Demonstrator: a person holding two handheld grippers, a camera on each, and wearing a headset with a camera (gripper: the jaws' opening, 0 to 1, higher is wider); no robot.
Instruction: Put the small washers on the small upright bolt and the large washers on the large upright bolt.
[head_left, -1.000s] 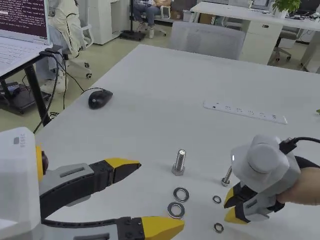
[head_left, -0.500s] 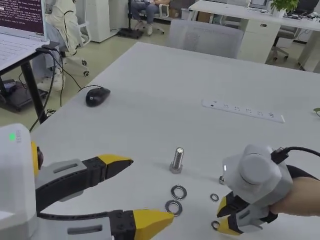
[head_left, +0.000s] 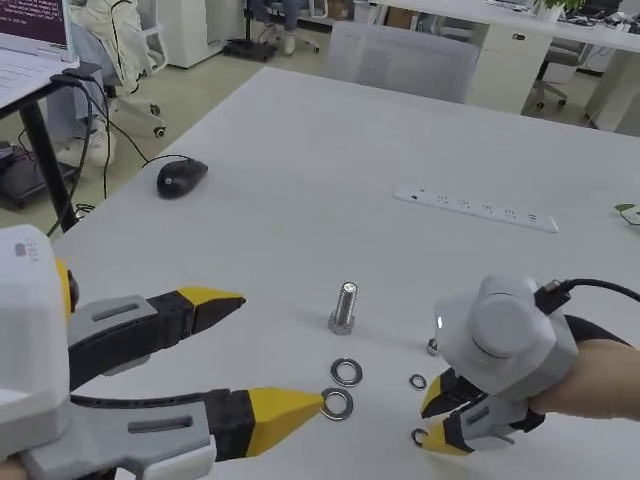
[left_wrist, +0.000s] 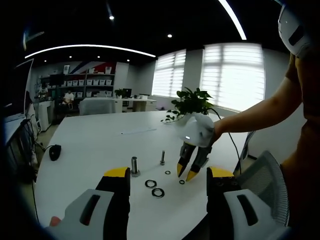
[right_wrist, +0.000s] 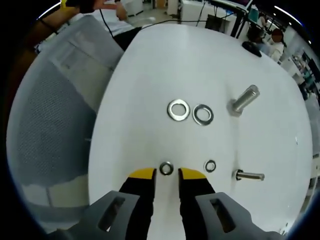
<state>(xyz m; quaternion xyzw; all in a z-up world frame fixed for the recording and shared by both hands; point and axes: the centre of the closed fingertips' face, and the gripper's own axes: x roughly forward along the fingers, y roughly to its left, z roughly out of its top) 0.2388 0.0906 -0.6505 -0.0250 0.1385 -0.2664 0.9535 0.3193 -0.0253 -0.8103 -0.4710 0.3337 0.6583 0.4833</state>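
The large bolt stands upright mid-table, and the small bolt stands to its right. Two large washers lie flat in front of the large bolt. One small washer lies near the small bolt. The other small washer lies on the table between the yellow tips of my right gripper, which is open and straddles it without gripping. My left gripper hovers wide open at the near left, holding nothing.
A black mouse lies at the far left of the white table, and a white power strip lies at the far right. A grey chair stands behind the table. A potted plant sits at the table's right end.
My right gripper has come down and toward me until its tips sit on either side of the near small washer. The left gripper has held its place; the head camera tilted.
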